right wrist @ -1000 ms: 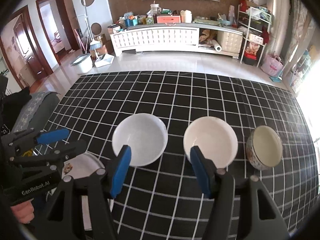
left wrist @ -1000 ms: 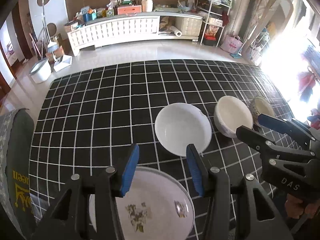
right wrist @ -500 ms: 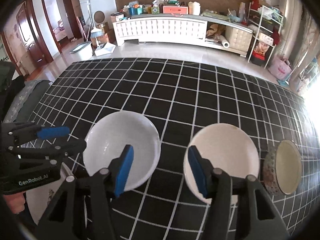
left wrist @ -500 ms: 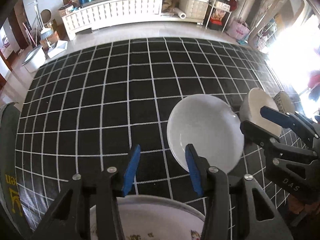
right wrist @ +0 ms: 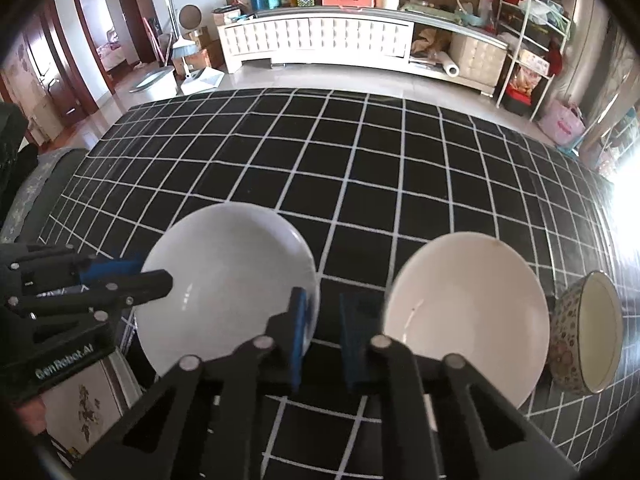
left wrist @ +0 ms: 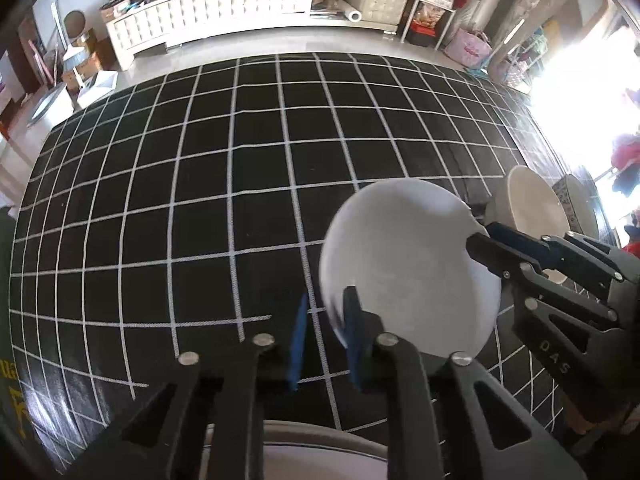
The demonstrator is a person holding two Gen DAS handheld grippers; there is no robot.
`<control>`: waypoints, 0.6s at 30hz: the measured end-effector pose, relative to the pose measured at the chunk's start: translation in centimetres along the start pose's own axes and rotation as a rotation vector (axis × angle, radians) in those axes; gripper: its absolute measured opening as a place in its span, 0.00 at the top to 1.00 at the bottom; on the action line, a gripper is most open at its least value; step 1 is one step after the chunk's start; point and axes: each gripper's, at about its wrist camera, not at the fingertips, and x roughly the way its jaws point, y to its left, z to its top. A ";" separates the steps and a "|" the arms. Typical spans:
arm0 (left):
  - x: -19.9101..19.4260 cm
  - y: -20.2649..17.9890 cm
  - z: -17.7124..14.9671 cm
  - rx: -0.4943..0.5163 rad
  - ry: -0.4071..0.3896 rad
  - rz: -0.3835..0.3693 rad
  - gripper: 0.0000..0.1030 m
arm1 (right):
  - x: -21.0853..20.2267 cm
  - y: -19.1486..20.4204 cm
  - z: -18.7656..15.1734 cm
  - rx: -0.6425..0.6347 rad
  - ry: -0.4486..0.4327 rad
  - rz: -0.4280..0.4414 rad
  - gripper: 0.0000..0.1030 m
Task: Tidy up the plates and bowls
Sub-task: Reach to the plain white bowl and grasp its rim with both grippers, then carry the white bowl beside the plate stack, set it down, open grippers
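Note:
A white bowl [left wrist: 408, 268] [right wrist: 228, 284] sits on the black grid-cloth table [right wrist: 360, 160]. My left gripper [left wrist: 326, 304] [right wrist: 154, 270] is shut on its left rim, one finger inside and one outside. My right gripper [right wrist: 322, 296] [left wrist: 480, 235] straddles the opposite rim, its jaws closing with the rim pinched between the pads. A cream bowl [right wrist: 468, 320] [left wrist: 532, 208] stands just right of it. Further right is a flower-patterned bowl [right wrist: 588, 336] [left wrist: 576, 204]. A white plate with a floral print [right wrist: 88, 408] [left wrist: 304, 452] lies near the front edge, partly under the left gripper.
A person's hand [right wrist: 28, 416] holds the left gripper at the lower left. A dark padded seat [right wrist: 36, 184] stands beside the table's left edge. Beyond the table's far edge there is tiled floor and a long white sideboard [right wrist: 320, 40].
Both grippers came down and forward onto the white bowl. Their jaws went from wide apart to clamped on opposite rims. The floral plate slid toward the bottom of the left wrist view.

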 end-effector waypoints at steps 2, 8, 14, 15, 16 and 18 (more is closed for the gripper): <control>0.0 -0.4 0.0 0.011 0.001 0.006 0.91 | 0.0 0.3 0.0 -0.008 0.000 -0.005 0.90; -0.4 -0.8 -0.5 0.001 0.014 0.008 0.91 | -0.3 0.5 -0.3 0.013 0.006 -0.016 0.91; -1.9 -1.6 -1.5 0.005 0.019 -0.006 0.92 | -1.9 0.2 -1.3 0.056 0.009 0.006 0.92; -2.2 -1.8 -1.7 0.006 0.017 -0.008 0.92 | -2.2 0.1 -1.4 0.064 0.006 0.006 0.92; -2.6 -2.1 -2.0 0.009 0.015 -0.010 0.92 | -2.9 0.0 -1.7 0.071 0.000 0.006 0.92; -3.3 -2.9 -2.5 0.016 0.007 -0.015 0.92 | -3.8 -0.1 -2.0 0.080 -0.011 0.002 0.92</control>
